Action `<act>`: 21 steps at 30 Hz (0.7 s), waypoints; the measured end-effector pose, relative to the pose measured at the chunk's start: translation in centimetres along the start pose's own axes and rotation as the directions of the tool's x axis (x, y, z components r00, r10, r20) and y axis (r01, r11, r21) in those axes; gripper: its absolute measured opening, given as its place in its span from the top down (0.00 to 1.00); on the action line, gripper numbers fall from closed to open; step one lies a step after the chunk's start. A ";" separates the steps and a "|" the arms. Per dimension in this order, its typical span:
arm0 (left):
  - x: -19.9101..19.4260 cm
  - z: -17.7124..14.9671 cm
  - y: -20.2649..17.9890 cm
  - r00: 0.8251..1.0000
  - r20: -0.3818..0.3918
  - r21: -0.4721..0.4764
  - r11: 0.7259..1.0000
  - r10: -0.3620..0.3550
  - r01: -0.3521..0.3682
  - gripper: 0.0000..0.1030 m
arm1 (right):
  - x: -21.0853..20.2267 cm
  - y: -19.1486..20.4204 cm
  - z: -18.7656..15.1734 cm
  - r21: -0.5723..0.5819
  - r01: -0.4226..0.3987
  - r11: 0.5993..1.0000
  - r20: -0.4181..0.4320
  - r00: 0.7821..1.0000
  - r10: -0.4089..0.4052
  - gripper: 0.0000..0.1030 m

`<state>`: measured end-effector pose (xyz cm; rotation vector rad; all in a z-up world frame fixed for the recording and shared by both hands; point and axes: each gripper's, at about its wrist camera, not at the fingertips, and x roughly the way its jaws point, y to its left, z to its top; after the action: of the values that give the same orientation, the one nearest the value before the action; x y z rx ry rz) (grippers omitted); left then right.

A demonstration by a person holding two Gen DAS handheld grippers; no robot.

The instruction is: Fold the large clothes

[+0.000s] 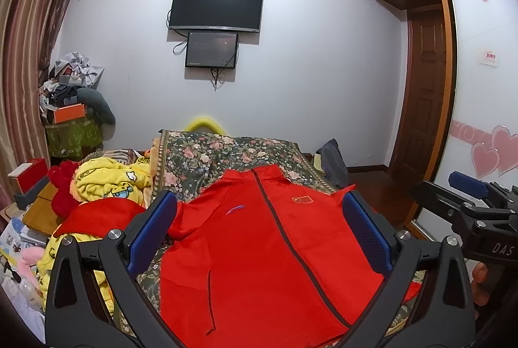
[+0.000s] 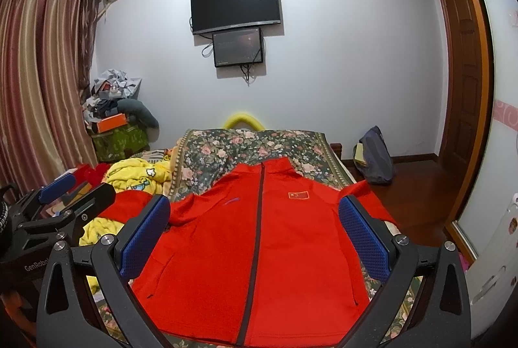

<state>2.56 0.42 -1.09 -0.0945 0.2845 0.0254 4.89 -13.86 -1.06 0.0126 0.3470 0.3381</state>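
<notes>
A red zip-up jacket (image 1: 259, 250) lies front-up and spread flat on a floral bedspread (image 1: 226, 150), filling the lower centre of both frames, its collar toward the far wall and its dark zipper (image 2: 255, 250) closed. The left gripper (image 1: 259, 234) hovers above it with jaws spread wide, holding nothing. The right gripper (image 2: 255, 237) is likewise wide apart and empty. A yellow cartoon-print blanket (image 1: 110, 182) is heaped at the left. A television (image 1: 217, 6) hangs at upper centre.
</notes>
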 end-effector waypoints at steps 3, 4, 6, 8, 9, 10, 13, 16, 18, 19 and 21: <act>1.4 0.2 0.6 1.000 -0.018 -0.002 1.000 0.012 -0.012 0.00 | 0.9 -0.3 0.0 0.010 0.006 1.000 -0.012 1.000 -0.006 0.00; 1.9 0.3 0.9 1.000 -0.022 -0.004 1.000 0.015 -0.015 0.00 | 1.2 -0.5 0.0 0.014 0.007 1.000 -0.016 1.000 -0.007 0.00; 3.0 0.4 1.4 0.999 -0.030 -0.006 0.999 0.032 -0.032 0.00 | 2.2 -0.8 0.1 0.023 0.007 1.000 -0.026 1.000 -0.007 0.00; 3.9 0.5 1.9 0.998 -0.032 -0.006 0.998 0.061 -0.061 0.00 | 3.2 -1.1 0.0 0.029 0.004 1.000 -0.039 0.999 -0.003 0.00; 4.8 0.6 2.6 0.996 -0.035 -0.012 0.996 0.085 -0.086 0.00 | 4.0 -1.2 0.0 0.033 0.004 0.999 -0.051 0.999 -0.002 0.00; 5.4 0.6 3.1 0.994 -0.038 -0.013 0.995 0.101 -0.101 0.00 | 4.6 -1.4 0.0 0.036 0.006 0.999 -0.059 0.998 -0.004 0.00; 7.7 0.5 5.2 0.984 -0.050 -0.005 0.986 0.168 -0.169 0.00 | 7.3 -2.0 -0.4 0.041 0.023 0.999 -0.094 0.995 -0.019 0.00; 10.2 0.0 7.6 0.968 -0.089 0.019 0.972 0.233 -0.233 0.00 | 10.5 -2.8 -1.0 0.035 0.039 0.999 -0.144 0.989 -0.033 0.00; 12.0 -0.6 9.7 0.961 -0.136 0.017 0.970 0.242 -0.242 0.00 | 12.7 -3.3 -1.4 0.031 0.043 0.999 -0.186 0.982 -0.037 0.00; 12.9 -1.0 11.1 0.956 -0.166 0.005 0.970 0.240 -0.242 0.00 | 13.6 -3.5 -1.6 0.030 0.046 0.998 -0.205 0.978 -0.039 0.00; 14.7 -1.8 14.1 0.944 -0.233 -0.042 0.967 0.234 -0.250 0.00 | 16.1 -3.8 -2.3 0.015 0.051 0.999 -0.256 0.966 -0.046 0.00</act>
<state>15.59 14.40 -8.19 -0.1326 0.5224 0.2707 19.62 -12.33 -8.81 -0.0191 0.6059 0.2878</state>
